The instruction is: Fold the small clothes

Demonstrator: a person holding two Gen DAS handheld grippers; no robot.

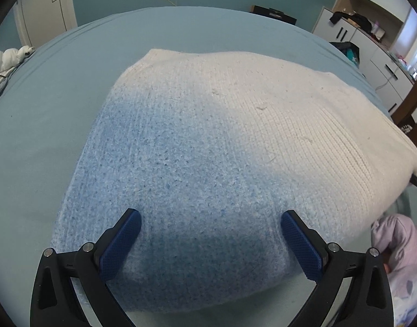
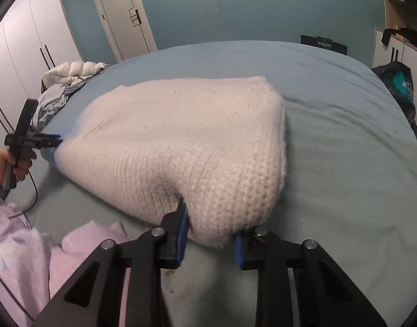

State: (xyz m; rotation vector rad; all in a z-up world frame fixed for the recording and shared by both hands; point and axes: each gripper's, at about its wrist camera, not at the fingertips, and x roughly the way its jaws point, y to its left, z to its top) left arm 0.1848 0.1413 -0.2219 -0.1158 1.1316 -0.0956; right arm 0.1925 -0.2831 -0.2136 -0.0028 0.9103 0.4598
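On the bed (image 2: 331, 125), one knit (image 2: 181, 141) (folded, seemingly), two tools pinching.

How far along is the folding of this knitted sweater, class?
Done: the sweater already lies doubled on the bed, one thick folded edge showing. In hand: the right tool pinches its near corner; the left tool is open over its blue end. Left: the next fold and flattening.

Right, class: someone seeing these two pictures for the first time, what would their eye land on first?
First the big cream knitted sweater spread across the middle of the blue bed. Next, the right gripper pinching the sweater's near corner, and the left gripper poised open above the shaded near part.
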